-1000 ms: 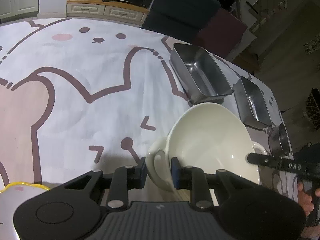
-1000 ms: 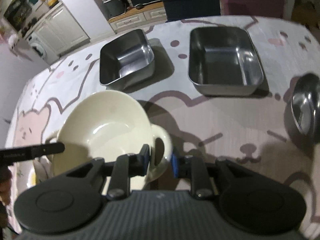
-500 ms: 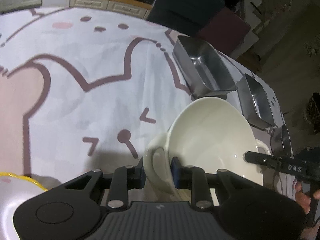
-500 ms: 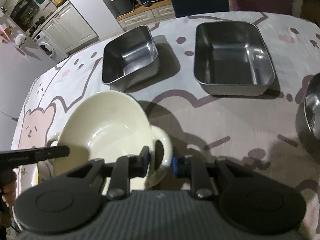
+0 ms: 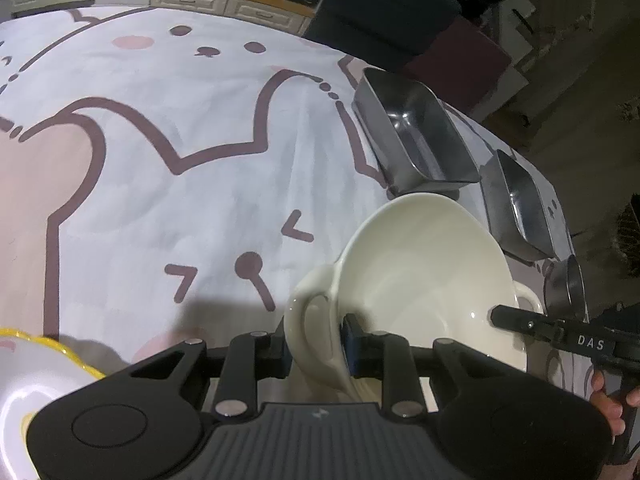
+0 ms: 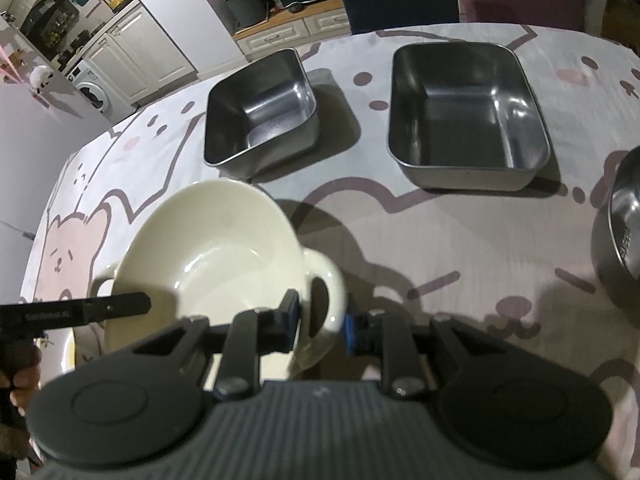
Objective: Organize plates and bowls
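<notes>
A cream two-handled ceramic bowl (image 5: 424, 280) hangs tilted above the table between the two grippers, its shadow falling on the cloth beneath; the left gripper (image 5: 316, 344) is clamped on the bowl's left handle, one pad outside the loop and one against the bowl's wall; the right gripper (image 6: 320, 320) is clamped in the same way on the right handle, its blue-edged pads on either side of the loop. The table is covered by a white tablecloth (image 5: 200, 184) printed with large cartoon animals in pink and mauve-brown outline; on it, beyond the bowl, stand a small deep steel pan (image 6: 260, 116) and, well apart to its right, a wider rectangular steel tray (image 6: 468, 108), both upright and open; a round steel bowl (image 6: 624, 216) sits at the right edge of the right wrist view; a white plate with a yellow rim (image 5: 36, 364) lies at the lower left of the left wrist view. Behind the table the room is dim; a cream cabinet with drawers (image 6: 296, 28) stands along the far wall, dark chair backs (image 5: 384, 12) rise at the table's far edge, and a white washing machine (image 6: 94, 92) shows in a lit kitchen area to the far left.
</notes>
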